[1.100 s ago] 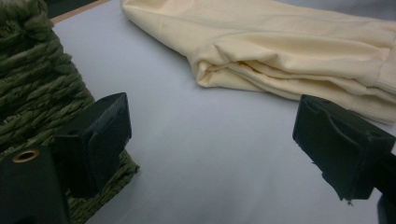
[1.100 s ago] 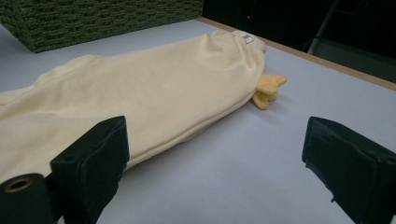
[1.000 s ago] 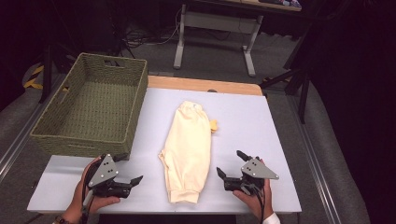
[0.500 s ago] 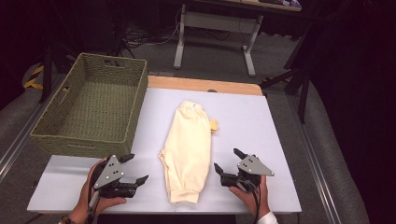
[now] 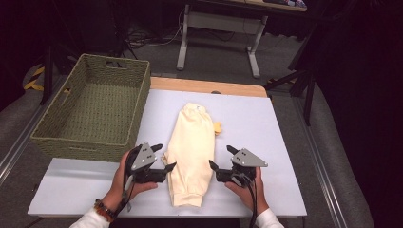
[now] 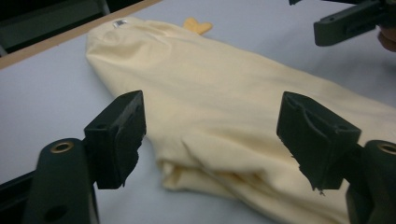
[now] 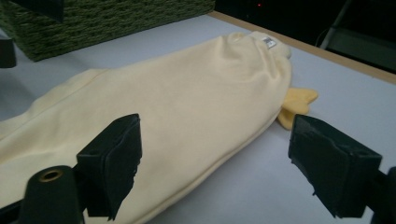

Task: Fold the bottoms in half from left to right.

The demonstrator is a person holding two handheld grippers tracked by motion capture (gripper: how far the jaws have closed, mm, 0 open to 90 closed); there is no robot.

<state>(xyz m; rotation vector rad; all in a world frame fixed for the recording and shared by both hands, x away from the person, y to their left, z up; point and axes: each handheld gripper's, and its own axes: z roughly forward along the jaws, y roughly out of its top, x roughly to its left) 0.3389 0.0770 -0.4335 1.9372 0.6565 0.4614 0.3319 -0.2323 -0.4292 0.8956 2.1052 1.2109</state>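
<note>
Holding both grippers by the yellow cloth (image 5: 190,152) | your left gripper (image 5: 160,159): open, jaws just closing, maybe touching its edge | your right gripper (image 5: 221,159): open, jaws just closing, nothing gripped

Black grippers with grey three-cornered top plates, trailing black cables; white sleeves, beaded bracelet (image 5: 100,209) on left wrist.

No text can be read; the small grey tag (image 7: 267,42) on the folded pale-yellow fabric garment (image 7: 187,116) is too blurred to make out.
</note>
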